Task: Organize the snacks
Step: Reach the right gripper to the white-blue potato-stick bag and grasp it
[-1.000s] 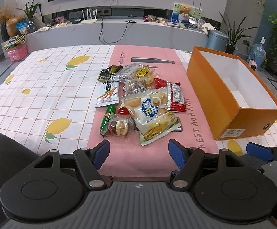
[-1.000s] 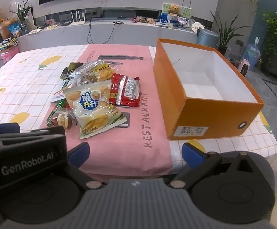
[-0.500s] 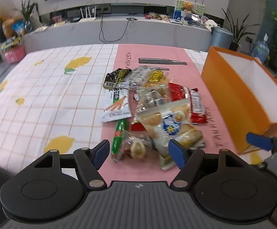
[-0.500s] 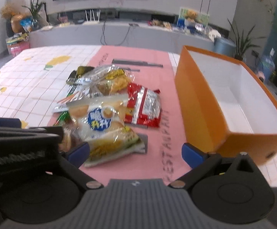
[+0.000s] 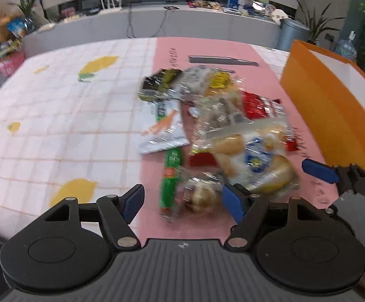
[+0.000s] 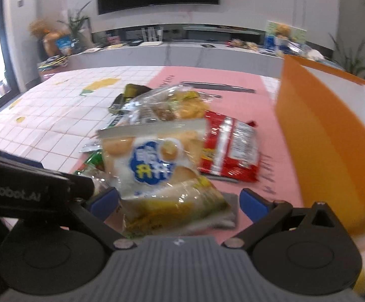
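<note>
A pile of snack packets lies on the pink runner point(image 5: 207, 47). My left gripper point(image 5: 182, 201) is open just above its near end, with a green sausage stick point(image 5: 169, 183) and a clear cookie packet point(image 5: 202, 196) between the fingers, untouched. My right gripper point(image 6: 179, 203) is open around the lower end of a big white bag with a blue label point(image 6: 152, 168); its pads stand just off the bag. A red packet point(image 6: 232, 148) and a clear bag of yellow snacks point(image 6: 177, 105) lie behind. The open orange box point(image 6: 328, 136) stands to the right.
The table wears a white checked cloth with lemons point(image 5: 69, 115). A dark flat strip point(image 5: 222, 60) lies at the far end of the runner. The left gripper's black body point(image 6: 31, 191) sits close on the right gripper's left. A long counter and plants stand beyond the table.
Both grippers have come forward and down onto the pile, so the packets now sit between their fingers. The orange box has slid toward the right edge of both views. The jaws stayed wide.
</note>
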`<state>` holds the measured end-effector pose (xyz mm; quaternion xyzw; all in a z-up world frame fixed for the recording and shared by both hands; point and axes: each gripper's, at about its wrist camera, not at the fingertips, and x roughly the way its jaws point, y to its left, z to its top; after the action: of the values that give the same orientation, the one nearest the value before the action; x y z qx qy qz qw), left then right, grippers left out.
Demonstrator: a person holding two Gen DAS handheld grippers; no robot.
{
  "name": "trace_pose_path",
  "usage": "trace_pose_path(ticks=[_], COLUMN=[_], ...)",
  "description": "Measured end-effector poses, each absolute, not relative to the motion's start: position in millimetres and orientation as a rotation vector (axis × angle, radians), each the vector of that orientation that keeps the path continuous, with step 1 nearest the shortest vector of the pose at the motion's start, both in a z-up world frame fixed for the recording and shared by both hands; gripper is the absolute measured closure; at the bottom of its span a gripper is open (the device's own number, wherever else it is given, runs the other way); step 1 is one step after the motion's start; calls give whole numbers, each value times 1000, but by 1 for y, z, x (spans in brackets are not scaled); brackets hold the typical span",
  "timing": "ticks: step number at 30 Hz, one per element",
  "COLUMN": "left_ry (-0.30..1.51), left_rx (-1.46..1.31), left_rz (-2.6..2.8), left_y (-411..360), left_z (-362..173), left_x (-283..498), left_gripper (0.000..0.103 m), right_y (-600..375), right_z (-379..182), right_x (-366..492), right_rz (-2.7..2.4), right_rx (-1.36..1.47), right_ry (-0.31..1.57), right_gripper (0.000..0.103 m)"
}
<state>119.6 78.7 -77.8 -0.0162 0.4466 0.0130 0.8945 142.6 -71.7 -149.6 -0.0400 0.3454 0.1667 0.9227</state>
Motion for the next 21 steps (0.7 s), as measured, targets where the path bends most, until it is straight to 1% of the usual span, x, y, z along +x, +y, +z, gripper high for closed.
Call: trace_pose_path(ticks=[7, 13, 15, 17, 21], left_ry=[953, 968, 963, 952, 937], left_rx=[-95, -107, -115, -123, -123], left_rz=[63, 20, -28, -66, -90], left_y=[101, 98, 94, 91, 86], left_z=[-80, -83, -82, -81, -80], left_x=[125, 123, 120, 118, 115], left_gripper=[19, 19, 19, 18, 17], right_y=[-57, -54, -54, -53, -50], right_z=[-164, -167, -167, -167, -167], right_x=[159, 152, 150, 145, 131], right_rz=[330, 300, 295, 293, 304], right_rx=[-107, -161, -160, -166, -221], right_ry=[735, 710, 700, 682, 618], right_gripper=[3, 4, 9, 11, 17])
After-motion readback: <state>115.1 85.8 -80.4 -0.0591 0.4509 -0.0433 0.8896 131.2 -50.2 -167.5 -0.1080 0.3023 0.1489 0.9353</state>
